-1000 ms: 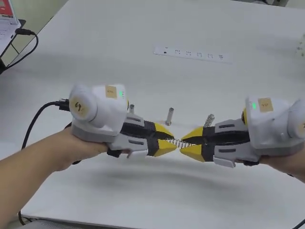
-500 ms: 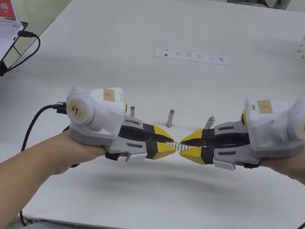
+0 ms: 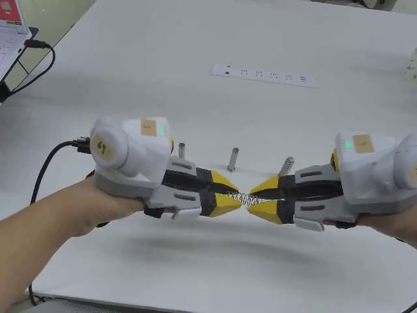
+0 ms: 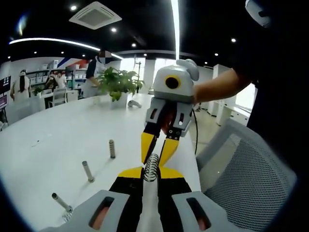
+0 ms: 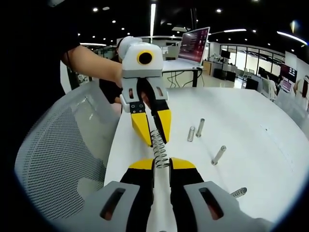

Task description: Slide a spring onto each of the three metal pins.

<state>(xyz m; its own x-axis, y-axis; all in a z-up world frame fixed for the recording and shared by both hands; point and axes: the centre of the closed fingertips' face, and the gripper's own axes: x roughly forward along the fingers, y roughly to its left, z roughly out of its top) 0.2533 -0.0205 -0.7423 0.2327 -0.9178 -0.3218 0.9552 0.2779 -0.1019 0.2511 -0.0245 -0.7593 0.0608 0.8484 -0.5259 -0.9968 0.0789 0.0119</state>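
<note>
Both the left tongs [image 3: 232, 195] and right tongs [image 3: 255, 196] clench one spring [image 3: 243, 196], likely light and floppy; grip its ends.

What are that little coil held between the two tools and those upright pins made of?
The spring looks like thin steel wire: grey, glinting, open coils. The pins look like solid metal, probably steel, with a smooth, dull silver finish; the exact alloy cannot be told.

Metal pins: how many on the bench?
3, standing in a row on the table: left pin, middle pin, and right pin, which already carries a spring. None seems hidden.
</note>
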